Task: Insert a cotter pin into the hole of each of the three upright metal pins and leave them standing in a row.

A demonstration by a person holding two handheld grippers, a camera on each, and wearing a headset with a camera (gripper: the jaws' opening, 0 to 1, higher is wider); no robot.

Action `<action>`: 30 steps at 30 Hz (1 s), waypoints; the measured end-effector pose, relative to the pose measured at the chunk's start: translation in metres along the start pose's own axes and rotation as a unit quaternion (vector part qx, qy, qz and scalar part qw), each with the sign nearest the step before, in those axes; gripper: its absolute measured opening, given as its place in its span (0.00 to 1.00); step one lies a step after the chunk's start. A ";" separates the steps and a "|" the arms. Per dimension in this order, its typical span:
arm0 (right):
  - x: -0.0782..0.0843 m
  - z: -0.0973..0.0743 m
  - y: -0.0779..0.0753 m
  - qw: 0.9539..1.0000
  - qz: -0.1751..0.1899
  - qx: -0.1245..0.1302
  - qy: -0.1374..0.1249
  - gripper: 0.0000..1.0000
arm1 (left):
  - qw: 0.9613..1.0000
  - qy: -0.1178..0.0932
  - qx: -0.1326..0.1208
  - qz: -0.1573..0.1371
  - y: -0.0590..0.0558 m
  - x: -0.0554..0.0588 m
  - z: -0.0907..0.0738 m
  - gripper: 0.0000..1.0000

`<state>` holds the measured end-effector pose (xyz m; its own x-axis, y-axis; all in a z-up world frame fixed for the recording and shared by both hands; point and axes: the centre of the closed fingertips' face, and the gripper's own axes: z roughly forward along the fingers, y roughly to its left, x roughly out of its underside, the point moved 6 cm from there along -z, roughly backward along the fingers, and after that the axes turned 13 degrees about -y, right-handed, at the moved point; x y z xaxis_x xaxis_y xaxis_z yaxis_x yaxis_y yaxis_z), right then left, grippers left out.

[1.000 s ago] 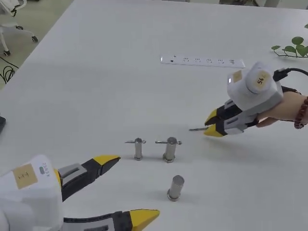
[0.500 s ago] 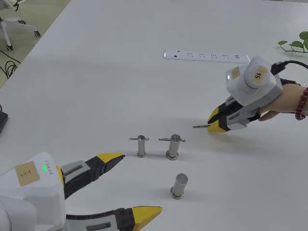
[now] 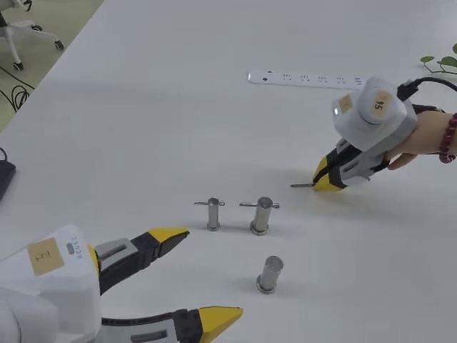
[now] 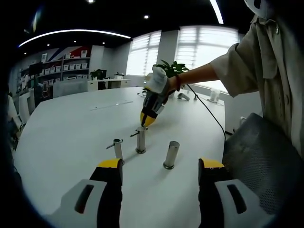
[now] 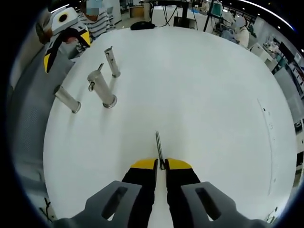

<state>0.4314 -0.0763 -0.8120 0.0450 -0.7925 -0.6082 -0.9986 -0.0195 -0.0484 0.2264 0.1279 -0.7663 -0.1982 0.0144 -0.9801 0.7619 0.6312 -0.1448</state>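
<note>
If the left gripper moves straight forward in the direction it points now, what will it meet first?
Most likely the bare metal pin. It stands nearest, just ahead of the left gripper and roughly between its open jaws, though depth is hard to judge here.

Hidden and cut-off items, table top
My left gripper (image 3: 213, 272): body cut by the head view's bottom edge. Cotter pin (image 3: 300, 186): rear end buried between the closed jaws of my right gripper (image 3: 325, 184). Unpinned metal pin (image 3: 269, 274): cross hole too small to tell. Plant (image 3: 441, 63), table's far right edge: cut off.
</note>
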 end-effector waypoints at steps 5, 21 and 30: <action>0.001 0.001 -0.002 1.000 -0.023 0.000 0.011 0.07 | 1.000 0.003 -0.001 0.001 0.001 0.001 -0.001 0.63; -0.004 0.002 0.004 0.998 -0.053 -0.002 0.040 0.03 | 1.000 0.005 -0.001 0.004 0.003 0.000 -0.004 0.62; -0.004 -0.002 0.002 0.998 -0.054 0.017 0.036 0.02 | 1.000 0.001 -0.003 0.001 0.004 -0.003 -0.004 0.62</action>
<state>0.4295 -0.0744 -0.8082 0.1485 -0.8286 -0.5398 -0.9867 -0.0874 -0.1373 0.2269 0.1336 -0.7634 -0.1988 0.0168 -0.9799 0.7590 0.6352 -0.1431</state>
